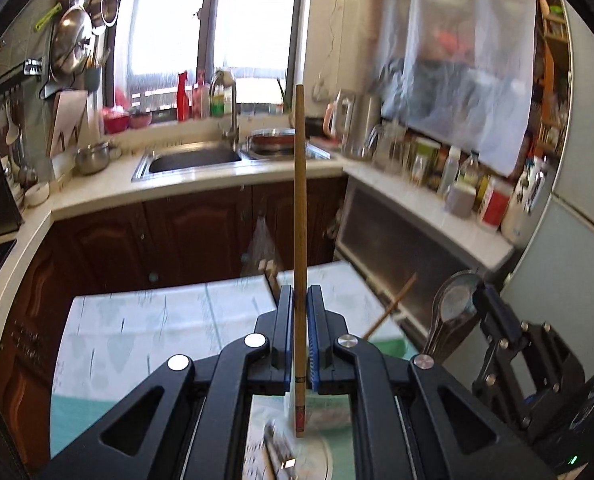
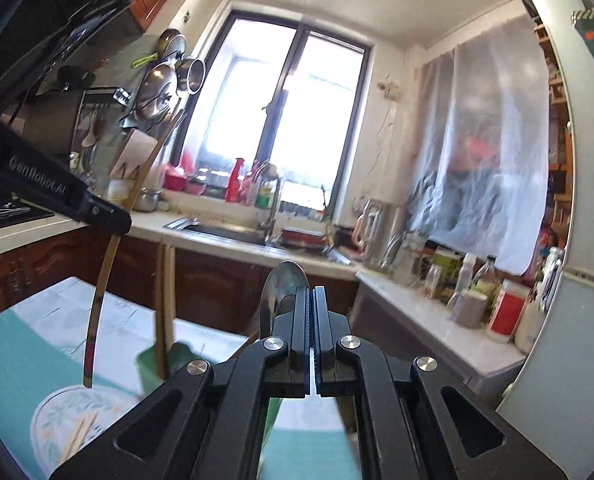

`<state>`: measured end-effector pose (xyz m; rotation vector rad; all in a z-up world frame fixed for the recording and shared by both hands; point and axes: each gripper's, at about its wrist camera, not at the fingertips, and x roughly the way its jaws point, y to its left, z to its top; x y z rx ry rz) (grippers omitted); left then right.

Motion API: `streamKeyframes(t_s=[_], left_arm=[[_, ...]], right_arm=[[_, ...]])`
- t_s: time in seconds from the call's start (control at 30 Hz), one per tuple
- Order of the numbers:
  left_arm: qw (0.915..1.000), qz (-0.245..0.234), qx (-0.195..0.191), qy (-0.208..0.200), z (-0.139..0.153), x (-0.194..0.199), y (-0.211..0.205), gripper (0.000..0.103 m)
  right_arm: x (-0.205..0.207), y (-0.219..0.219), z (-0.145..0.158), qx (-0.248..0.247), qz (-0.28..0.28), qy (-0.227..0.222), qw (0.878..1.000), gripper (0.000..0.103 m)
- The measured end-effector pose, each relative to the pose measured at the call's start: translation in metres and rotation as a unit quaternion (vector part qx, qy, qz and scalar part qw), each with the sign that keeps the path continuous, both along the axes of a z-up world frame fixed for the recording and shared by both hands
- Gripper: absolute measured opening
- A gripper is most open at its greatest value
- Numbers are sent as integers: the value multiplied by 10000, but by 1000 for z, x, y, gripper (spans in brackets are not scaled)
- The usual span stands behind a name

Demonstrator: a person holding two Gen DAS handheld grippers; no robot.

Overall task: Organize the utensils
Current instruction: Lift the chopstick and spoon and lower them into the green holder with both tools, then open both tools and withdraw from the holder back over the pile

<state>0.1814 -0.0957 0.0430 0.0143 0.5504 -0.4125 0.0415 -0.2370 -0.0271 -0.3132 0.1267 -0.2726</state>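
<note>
Left gripper [image 1: 300,300] jaws clamped on a chopstick [image 1: 300,208], upright, above the plate [image 2: 53,412] on the table [image 1: 137,320]. Right gripper [image 2: 312,300] jaws clamped on a spoon [image 2: 283,284], bowl up, beside green holder [image 2: 153,364].

Tan chopstick [image 1: 300,200] w/ red end; green holder [image 2: 153,364]; floral plate [image 2: 57,408].

Pretty clearly a home kitchen: steel sink [image 1: 195,159] with a tap [image 1: 228,108] under the window [image 1: 213,28], pan lids [image 1: 71,42] hanging up, fridge [image 2: 569,280] alongside.
</note>
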Motion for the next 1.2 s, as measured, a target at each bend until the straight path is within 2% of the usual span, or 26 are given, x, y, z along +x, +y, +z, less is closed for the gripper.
streamKeyframes(t_s=[0.13, 0.3, 0.43, 0.53, 0.73, 0.83, 0.9, 0.93, 1.0, 1.1, 1.17, 1.2], left_arm=[[9995, 6, -191, -265, 2, 13, -14, 4], [9983, 58, -276, -518, -20, 24, -28, 4], [9984, 13, -282, -496, -46, 29, -36, 4], [9989, -18, -197, -436, -63, 31, -39, 4], [9998, -192, 19, 55, -96, 26, -41, 4], [9990, -280, 53, 356, -108, 23, -38, 7], [9978, -330, 39, 578, -114, 22, -35, 16], [9973, -348, 43, 648, -116, 22, -35, 24], [9968, -346, 51, 722, -117, 20, -33, 25], [9958, -388, 21, 825, -115, 15, -29, 33], [9954, -414, -9, 867, -109, 10, -27, 43], [9952, -427, -15, 882, -107, 7, -26, 43]], right_arm=[[33, -3, -5, -514, -116, -280, 9982, 1], [57, 1, -39, -1058, -124, -389, 9936, 1], [68, 0, -70, -1229, -69, -245, 9921, 1], [76, -5, -97, -1221, 32, 54, 9925, 1], [91, -16, -132, -868, 470, 952, 9906, 1], [92, -20, -145, -594, 579, 1249, 9887, 2], [95, -26, -146, -336, 648, 1409, 9873, 6], [87, -24, -145, -234, 657, 1443, 9871, 8], [85, -27, -141, -44, 690, 1471, 9867, 13], [82, -35, -131, 246, 668, 1451, 9868, 21], [78, -37, -124, 414, 685, 1469, 9859, 21], [79, -38, -122, 476, 678, 1494, 9853, 21]])
